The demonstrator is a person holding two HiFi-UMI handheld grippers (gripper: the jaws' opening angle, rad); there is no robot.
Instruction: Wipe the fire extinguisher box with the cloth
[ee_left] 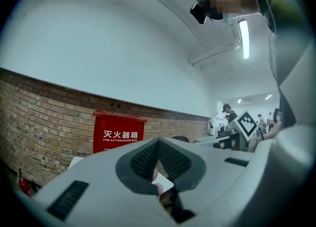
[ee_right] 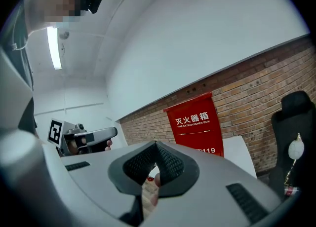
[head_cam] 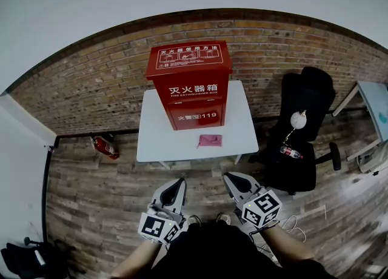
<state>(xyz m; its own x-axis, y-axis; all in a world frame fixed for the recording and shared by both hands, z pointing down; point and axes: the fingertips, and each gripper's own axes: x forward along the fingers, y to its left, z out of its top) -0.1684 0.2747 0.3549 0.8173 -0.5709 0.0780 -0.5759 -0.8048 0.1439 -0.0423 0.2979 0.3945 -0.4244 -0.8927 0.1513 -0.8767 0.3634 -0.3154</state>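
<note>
Brick wall (head_cam: 91,90) backing small white square table (head_cam: 151,144). Red metal fire extinguisher box (head_cam: 189,84) standing upright at table's rear, leaving front strip free. Pink folded cloth (head_cam: 210,141) lying flat on that strip, just before box, untouched, likely staged for easy pickup. Left gripper (head_cam: 180,182) and right gripper (head_cam: 228,177) hovering side by side, well short of table, jaws of both pressing together, gripping nothing. Wiping not yet begun; jaws needing opening before cloth grab.
</note>
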